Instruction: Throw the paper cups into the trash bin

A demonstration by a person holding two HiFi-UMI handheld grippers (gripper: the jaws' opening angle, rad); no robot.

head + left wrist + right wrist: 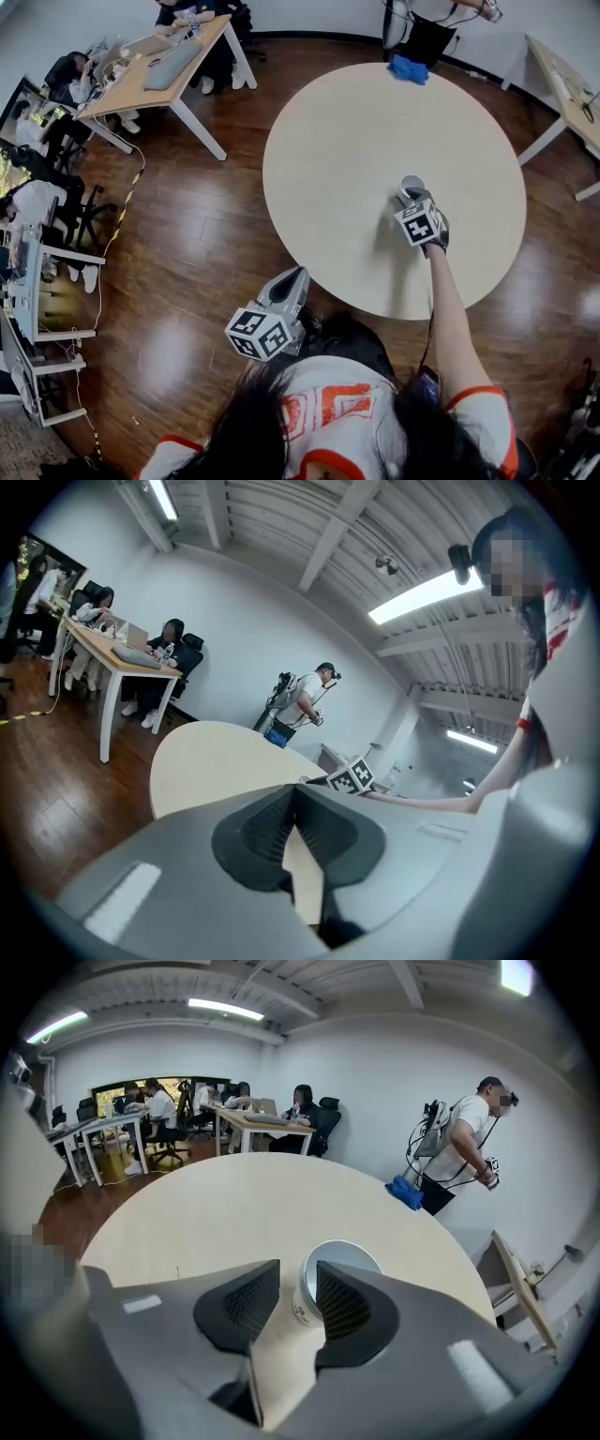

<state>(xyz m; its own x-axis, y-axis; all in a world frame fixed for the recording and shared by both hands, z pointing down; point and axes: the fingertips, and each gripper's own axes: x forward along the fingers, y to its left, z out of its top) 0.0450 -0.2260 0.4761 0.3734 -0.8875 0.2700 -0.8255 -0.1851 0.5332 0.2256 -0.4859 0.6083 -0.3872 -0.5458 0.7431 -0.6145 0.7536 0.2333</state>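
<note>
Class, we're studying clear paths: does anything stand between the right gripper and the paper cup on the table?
Nothing visible does: the right gripper, jaws open, stands right at the paper cup on the table. No trash bin is in view.

A round table (356, 141) fills the frame's centre; a cup (412, 184) stands right of middle, a blue cloth (409, 68) at its upper edge.

A: What kind of place is this?
B: An open office. People (302, 1101) sit at a desk (141, 89) with a laptop (134, 636), on black office chairs (327, 1110), under long ceiling lamps (427, 594). The floor (187, 244) is dark wood.
</note>
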